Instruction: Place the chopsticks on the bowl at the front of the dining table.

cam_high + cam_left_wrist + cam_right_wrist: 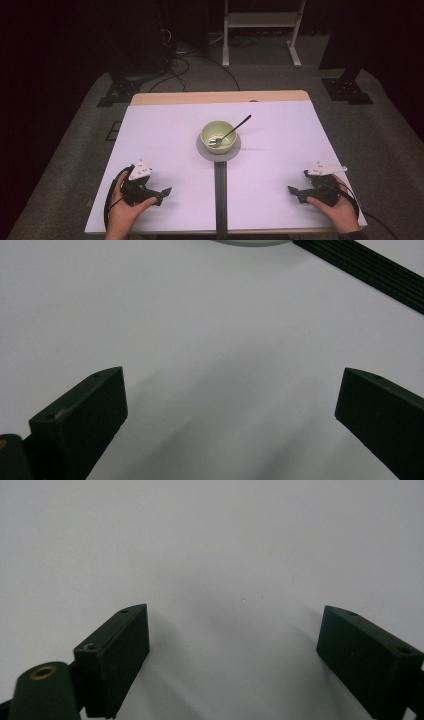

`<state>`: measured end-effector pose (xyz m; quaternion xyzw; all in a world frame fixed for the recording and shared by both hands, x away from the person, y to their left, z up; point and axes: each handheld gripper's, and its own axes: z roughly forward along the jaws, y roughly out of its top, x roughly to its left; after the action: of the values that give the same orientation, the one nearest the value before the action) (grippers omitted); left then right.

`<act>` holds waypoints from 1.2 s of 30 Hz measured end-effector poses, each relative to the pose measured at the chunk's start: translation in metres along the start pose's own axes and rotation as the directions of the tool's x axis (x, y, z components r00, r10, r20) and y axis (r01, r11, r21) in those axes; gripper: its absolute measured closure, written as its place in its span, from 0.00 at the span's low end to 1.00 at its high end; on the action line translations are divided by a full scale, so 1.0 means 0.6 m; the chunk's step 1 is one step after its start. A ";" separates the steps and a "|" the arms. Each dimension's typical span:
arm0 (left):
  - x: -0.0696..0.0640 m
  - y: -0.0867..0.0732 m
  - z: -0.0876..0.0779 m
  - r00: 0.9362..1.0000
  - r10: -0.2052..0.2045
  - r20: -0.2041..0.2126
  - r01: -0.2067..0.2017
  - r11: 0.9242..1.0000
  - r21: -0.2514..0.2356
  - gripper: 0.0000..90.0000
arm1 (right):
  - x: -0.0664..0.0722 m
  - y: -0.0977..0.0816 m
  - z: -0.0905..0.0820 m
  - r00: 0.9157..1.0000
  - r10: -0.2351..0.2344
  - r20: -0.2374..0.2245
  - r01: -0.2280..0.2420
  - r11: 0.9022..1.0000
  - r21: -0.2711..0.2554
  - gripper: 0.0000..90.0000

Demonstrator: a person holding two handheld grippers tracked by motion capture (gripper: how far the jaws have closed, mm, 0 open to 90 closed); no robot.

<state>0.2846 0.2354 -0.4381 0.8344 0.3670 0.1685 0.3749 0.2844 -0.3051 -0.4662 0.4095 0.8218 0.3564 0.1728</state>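
Both claws, left (162, 194) and right (295, 192), released, empty, resting on counter (165, 135). Bowl (218, 136) with spoon (233, 130) untouched on saucer (218, 151); all work remaining.

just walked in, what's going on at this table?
A person holds a tool in each hand near the front edge of the white table. The left tool and the right tool are both open, holding nothing, jaws pointing inward. In the middle, untouched, a pale green bowl sits on a grey plate, with a spoon leaning in the bowl, handle over its far right rim.
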 end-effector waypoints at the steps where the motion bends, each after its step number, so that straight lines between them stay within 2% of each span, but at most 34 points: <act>1: -0.002 0.002 0.001 1.000 0.000 0.000 0.000 1.000 -0.003 0.00 | 0.000 0.000 0.000 1.000 0.000 0.000 0.000 1.000 0.000 0.14; 22: -0.027 0.032 0.032 0.998 0.023 0.052 -0.023 1.000 -0.005 0.00 | 0.000 0.000 0.000 1.000 0.000 0.000 0.000 1.000 0.000 0.14; 36: -0.036 0.045 0.045 0.998 0.031 0.052 -0.031 0.999 -0.007 0.00 | 0.000 0.000 0.000 1.000 0.000 0.000 0.000 1.000 0.000 0.14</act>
<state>0.2982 0.1936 -0.4360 0.8431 0.3435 0.1535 0.3843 0.2844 -0.3051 -0.4662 0.4095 0.8220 0.3562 0.1727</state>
